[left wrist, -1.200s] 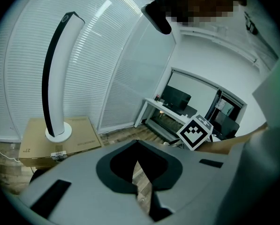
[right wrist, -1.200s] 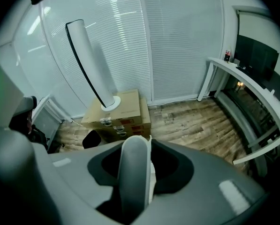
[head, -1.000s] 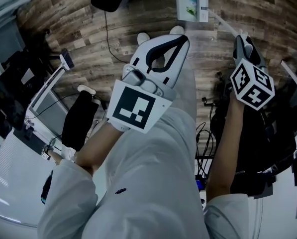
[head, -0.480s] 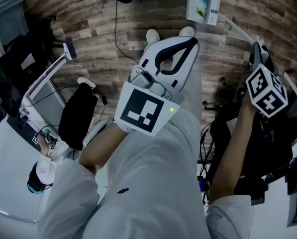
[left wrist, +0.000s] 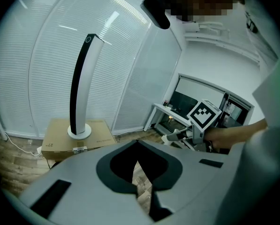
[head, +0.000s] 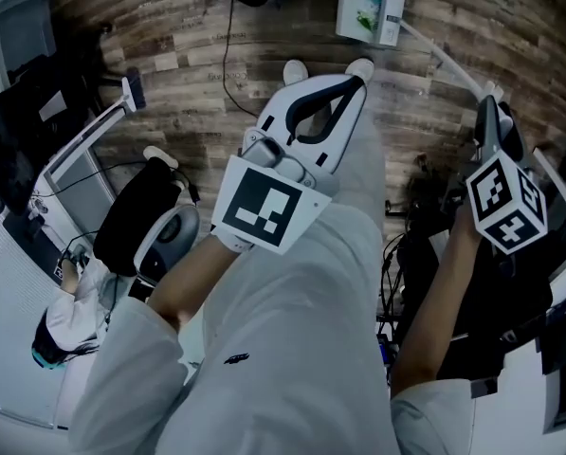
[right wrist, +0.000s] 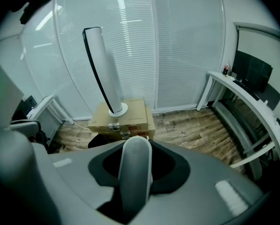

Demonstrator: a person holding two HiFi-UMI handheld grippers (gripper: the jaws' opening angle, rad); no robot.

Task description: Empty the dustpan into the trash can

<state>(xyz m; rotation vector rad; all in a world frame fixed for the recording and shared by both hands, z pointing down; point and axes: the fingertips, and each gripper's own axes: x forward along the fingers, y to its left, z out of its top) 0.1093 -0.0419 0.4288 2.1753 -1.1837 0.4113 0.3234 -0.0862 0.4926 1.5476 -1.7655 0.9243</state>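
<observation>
Carrying step, I judge: the right tongs (right wrist: 136,146) pinch the white handle (head: 442,57) of the dustpan (head: 368,12), which is out by the far floor, while the left tongs (head: 349,85) are pressed together and empty, so next comes reaching the trash can and tipping.

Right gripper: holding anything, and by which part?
Yes. The right gripper is shut on the white handle of the dustpan, near the handle's top end. The left gripper holds nothing.

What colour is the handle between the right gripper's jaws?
White. The handle shows best in the right gripper view.
</observation>
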